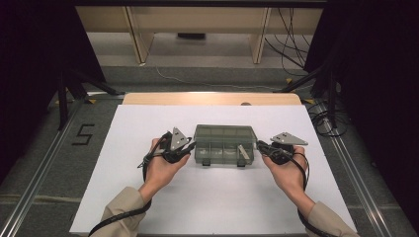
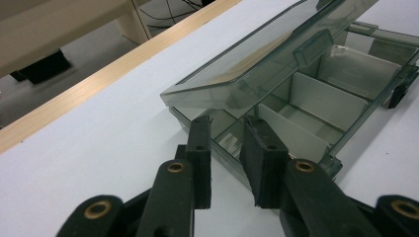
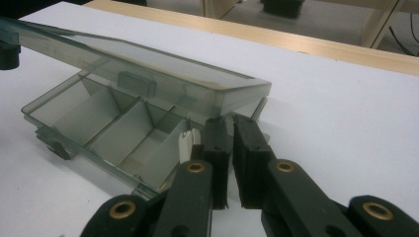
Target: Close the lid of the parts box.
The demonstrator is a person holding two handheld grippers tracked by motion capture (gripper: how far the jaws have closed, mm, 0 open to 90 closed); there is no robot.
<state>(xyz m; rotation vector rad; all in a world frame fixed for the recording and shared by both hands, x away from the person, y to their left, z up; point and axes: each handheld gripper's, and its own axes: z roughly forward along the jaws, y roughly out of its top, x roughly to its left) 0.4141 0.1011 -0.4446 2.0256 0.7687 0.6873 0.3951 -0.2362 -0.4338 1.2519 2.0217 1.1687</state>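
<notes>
Left gripper: its two black jaws stood a narrow gap apart at the left end of the box, straddling the end wall of the tray, the pads not seen pressing on it.
Right gripper: its jaws were almost together, a thin slit between them, tips at the right end corner of the box just under the lid's edge; whether they pinched the wall could not be told.
Hands: in the high view the left hand and the right hand held the grippers at either end of the box, sleeves coming in from the bottom edge.
Compartment box: smoky, see-through plastic (a divided organiser), lying in the middle of the white table top.
Lid: raised partly, tilted above the tray, hinged along the far side.
Dividers: pale walls split the tray into several compartments.
Latches: two tabs on the near edge, undone.
Beyond: a wooden strip along the table's far edge.
</notes>
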